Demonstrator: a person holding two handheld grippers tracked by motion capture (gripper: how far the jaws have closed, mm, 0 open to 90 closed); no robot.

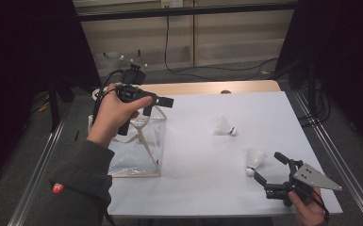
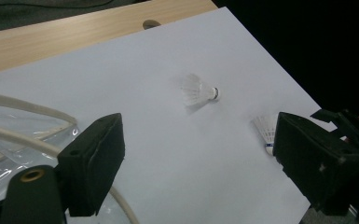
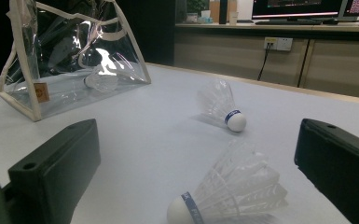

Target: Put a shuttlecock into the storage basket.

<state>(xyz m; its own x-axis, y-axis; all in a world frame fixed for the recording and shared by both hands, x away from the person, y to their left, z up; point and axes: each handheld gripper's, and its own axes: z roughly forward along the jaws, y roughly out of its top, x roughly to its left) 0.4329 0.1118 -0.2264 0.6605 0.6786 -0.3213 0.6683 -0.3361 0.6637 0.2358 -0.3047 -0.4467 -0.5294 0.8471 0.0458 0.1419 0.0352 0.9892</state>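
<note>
Two white shuttlecocks lie on the white table top. The near shuttlecock (image 1: 254, 161) (image 3: 235, 191) rests on its side between the wide-apart jaws of my right gripper (image 1: 269, 168) (image 3: 198, 140), which is open and touches nothing. Farther off, near the table's middle, lies the far shuttlecock (image 1: 224, 127) (image 2: 196, 90) (image 3: 224, 108). A clear plastic bag (image 1: 139, 146) (image 3: 74, 60) with cream trim stands at the table's left, and a third shuttlecock (image 3: 101, 79) is inside it. My left gripper (image 1: 158, 106) (image 2: 198, 135) hangs open and empty above the bag's top.
The white sheet (image 1: 207, 155) covers most of a wooden table (image 1: 207, 87), whose bare strip shows at the back. Metal rails (image 1: 332, 165) run along both sides. Black curtains flank the table, and a cable (image 1: 169, 61) trails on the floor behind.
</note>
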